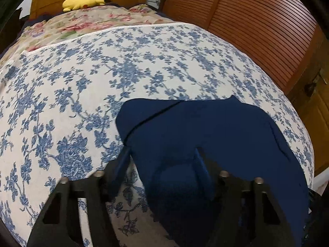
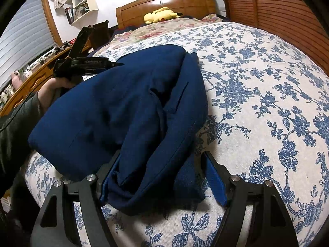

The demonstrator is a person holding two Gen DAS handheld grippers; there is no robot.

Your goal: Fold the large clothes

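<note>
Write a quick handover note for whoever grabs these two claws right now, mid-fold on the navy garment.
Left claw: jaws apart, astride the left edge of the navy garment; whether the pads pinch cloth yet is unclear.
Right claw: jaws wide, a bunched fold of the garment between them, the right pad clear of the cloth.
The garment lies on the blue floral bedspread near the foot of the bed, partly folded but lumpy.
Left to do: grip both edges, flatten, finish the fold.
</note>
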